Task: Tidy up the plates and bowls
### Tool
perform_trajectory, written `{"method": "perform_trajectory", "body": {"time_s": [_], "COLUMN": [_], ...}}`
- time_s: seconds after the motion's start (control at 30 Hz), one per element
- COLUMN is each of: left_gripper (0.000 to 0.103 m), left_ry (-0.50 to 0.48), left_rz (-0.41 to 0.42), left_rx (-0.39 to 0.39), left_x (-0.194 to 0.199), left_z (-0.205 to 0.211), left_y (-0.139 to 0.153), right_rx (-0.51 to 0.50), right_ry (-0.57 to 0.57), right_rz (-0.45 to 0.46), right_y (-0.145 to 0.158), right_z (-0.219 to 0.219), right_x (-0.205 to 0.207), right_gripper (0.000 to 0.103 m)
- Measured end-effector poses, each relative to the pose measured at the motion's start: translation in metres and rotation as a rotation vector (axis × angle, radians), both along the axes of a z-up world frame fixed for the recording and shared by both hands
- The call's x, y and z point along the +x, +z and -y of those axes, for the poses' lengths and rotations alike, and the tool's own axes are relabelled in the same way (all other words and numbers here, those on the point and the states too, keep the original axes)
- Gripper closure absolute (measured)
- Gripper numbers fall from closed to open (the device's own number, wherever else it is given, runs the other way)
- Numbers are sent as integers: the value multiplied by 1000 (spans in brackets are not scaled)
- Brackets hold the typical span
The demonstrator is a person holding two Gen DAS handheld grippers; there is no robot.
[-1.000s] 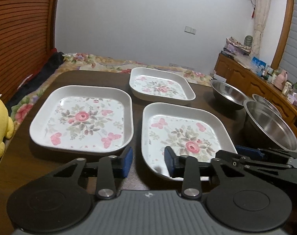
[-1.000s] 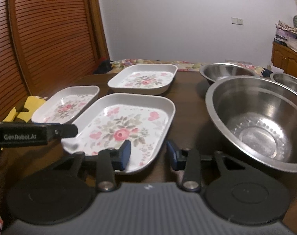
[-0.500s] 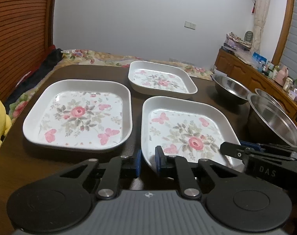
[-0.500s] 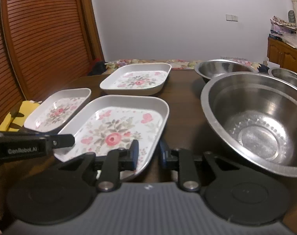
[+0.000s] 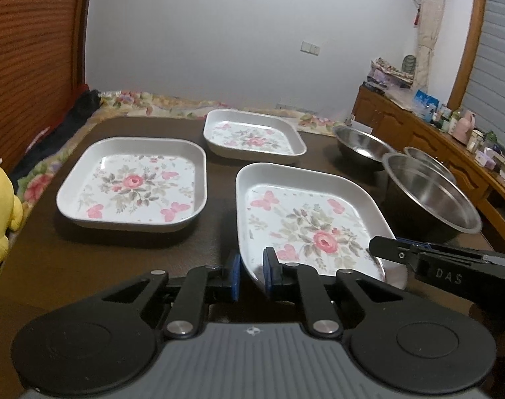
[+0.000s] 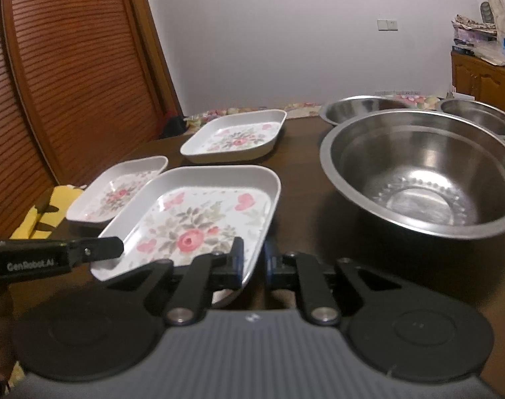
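White flowered plate (image 5: 305, 219): both hand-held grippers, left (image 5: 251, 274) and right (image 6: 253, 261), have just pinched its near rim, ready to lift.

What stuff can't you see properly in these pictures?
- Left wrist view: the near rim of the nearest flowered plate hides behind the left gripper.
- Right wrist view: the same plate's near corner hides behind the right gripper.
- Left wrist view: the small things on the wooden sideboard are too tiny and blurred to name.
- Right wrist view: the far steel bowl is partly hidden by the big steel bowl.
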State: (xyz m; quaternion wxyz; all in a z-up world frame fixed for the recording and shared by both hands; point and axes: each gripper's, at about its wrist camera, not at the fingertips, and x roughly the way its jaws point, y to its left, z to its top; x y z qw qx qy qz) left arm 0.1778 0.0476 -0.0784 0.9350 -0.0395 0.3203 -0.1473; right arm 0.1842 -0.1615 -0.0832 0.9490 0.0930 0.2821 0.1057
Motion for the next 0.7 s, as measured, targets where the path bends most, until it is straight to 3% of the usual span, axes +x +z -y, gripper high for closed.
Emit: {"method": "perform_trajectory", "body": {"time_s": [0.23, 0.7], "left_gripper": [86, 85], "left_ry": [-2, -3], "left_rz": [34, 32], "left_rx": [15, 48], "left_x": [-31, -78], "left_z": [-3, -13], "left_y": [9, -1], "right_rx": [26, 3], "right_ry": [9, 19], "right_rz": [36, 46], "right_y": [9, 0], "right_z": [1, -14], "right_x": [-24, -65], "right_gripper": [89, 89]}}
